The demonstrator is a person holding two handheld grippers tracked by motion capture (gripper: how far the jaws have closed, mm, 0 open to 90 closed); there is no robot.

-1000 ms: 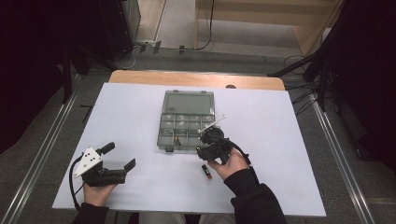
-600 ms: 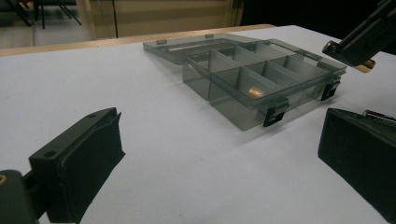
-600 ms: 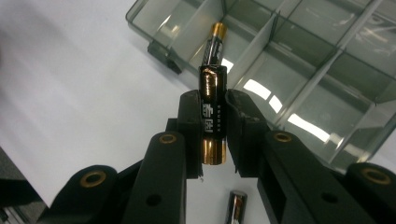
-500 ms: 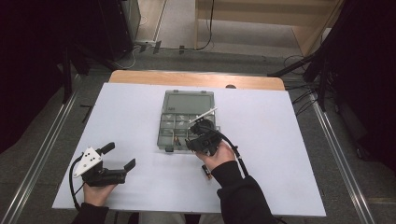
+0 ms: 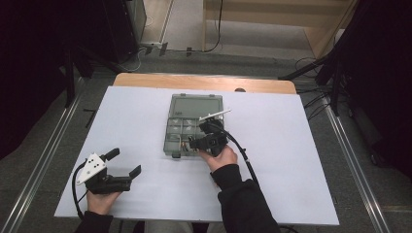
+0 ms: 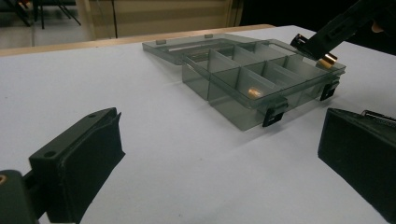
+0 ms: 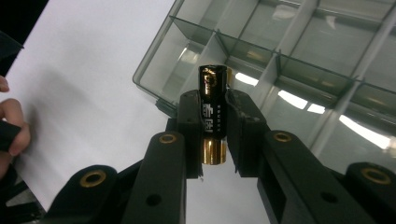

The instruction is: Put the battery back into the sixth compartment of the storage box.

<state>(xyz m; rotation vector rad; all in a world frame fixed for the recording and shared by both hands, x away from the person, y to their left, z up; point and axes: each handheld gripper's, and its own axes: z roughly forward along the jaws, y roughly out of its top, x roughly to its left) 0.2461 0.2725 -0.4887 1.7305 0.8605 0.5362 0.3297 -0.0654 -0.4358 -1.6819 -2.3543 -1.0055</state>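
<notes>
A clear grey compartment box (image 5: 171,145) lies open mid-table, its lid (image 5: 197,105) folded back flat. My right gripper (image 5: 192,143) hovers over the box's near row, shut on a black and gold battery (image 7: 213,109) held upright between its jaws. In the left gripper view that battery (image 6: 326,59) hangs just above the box's right corner (image 6: 337,70). A small gold piece (image 6: 254,92) lies in one near compartment. My left gripper (image 5: 123,163) rests open near the table's front left, nothing between its jaws (image 6: 217,140).
The white tabletop (image 5: 291,155) has free room left and right of the box. A wooden strip (image 5: 204,82) runs along the far edge. The right gripper's cable (image 5: 245,158) trails back along the forearm. Fingers of the other hand (image 7: 10,122) show at the left edge.
My right gripper has moved left and slightly away from the person, from beside the box's front right corner to over its near compartments. The left gripper has stayed put.
</notes>
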